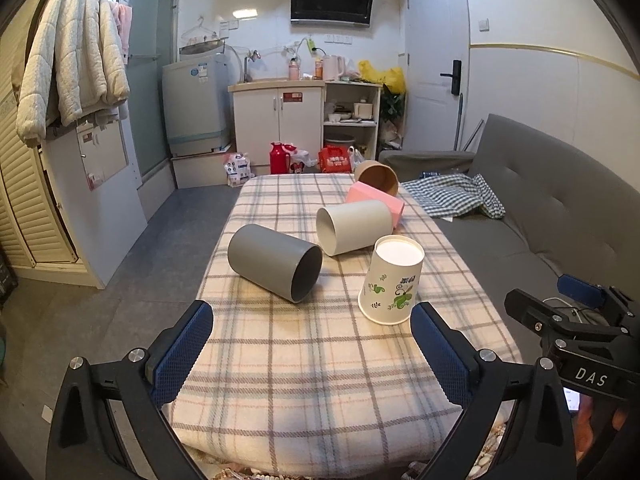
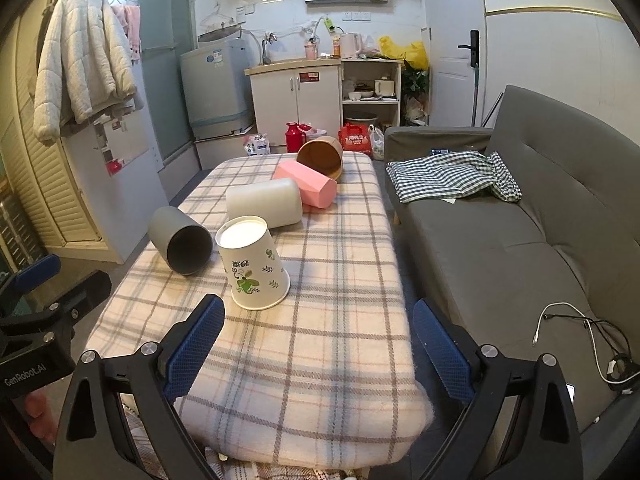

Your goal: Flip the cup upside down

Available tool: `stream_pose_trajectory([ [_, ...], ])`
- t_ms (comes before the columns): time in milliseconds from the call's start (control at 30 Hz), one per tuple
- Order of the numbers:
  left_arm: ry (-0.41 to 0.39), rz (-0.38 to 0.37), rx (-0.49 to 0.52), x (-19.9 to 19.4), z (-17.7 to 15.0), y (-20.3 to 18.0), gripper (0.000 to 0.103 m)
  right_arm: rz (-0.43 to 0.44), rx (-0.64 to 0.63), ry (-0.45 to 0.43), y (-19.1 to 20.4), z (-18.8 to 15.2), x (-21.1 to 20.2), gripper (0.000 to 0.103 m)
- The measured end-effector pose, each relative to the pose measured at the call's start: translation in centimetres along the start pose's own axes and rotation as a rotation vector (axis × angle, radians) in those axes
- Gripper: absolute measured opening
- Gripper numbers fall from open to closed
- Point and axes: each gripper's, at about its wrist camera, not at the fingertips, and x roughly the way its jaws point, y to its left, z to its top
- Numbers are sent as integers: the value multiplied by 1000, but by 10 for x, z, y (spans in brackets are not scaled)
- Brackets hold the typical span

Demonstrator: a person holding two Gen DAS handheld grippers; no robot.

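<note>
A white paper cup with green leaf print point(image 1: 391, 281) stands upside down on the plaid-covered table point(image 1: 320, 360); it also shows in the right wrist view point(image 2: 252, 262). A grey cup point(image 1: 275, 263), a white cup point(image 1: 354, 227), a pink cup point(image 1: 376, 200) and a brown cup point(image 1: 378, 178) lie on their sides behind it. My left gripper point(image 1: 312, 328) is open and empty, short of the cups. My right gripper point(image 2: 318, 328) is open and empty, just right of the paper cup.
A grey sofa point(image 2: 520, 220) with a checked cloth point(image 2: 452, 176) runs along the table's right side. A white cable point(image 2: 580, 328) lies on the sofa. Kitchen cabinets point(image 1: 280, 120) and a washing machine point(image 1: 196, 104) stand at the back.
</note>
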Motion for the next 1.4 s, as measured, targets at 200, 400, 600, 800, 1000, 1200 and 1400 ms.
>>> stream_pose_trajectory([
  [200, -3, -1, 0, 0, -1, -1, 102, -6, 8, 5, -3, -1, 0, 96],
  [400, -8, 15, -2, -1, -4, 0, 103, -9, 10, 4, -5, -2, -1, 96],
  [600, 0, 16, -4, 0, -5, 0, 103, -11, 14, 7, -6, -3, -2, 96],
  [800, 2, 12, 2, 0, -6, 0, 103, -11, 12, 8, -6, -3, -2, 96],
  [1000, 2, 12, 0, 0, -5, -1, 103, -10, 12, 8, -6, -3, -2, 96],
  [1200, 2, 13, 1, 0, -5, -1, 103, -11, 9, 15, -5, -5, 1, 96],
  [1400, 3, 12, 0, 0, -6, -1, 103, -10, 10, 15, -5, -5, 1, 96],
])
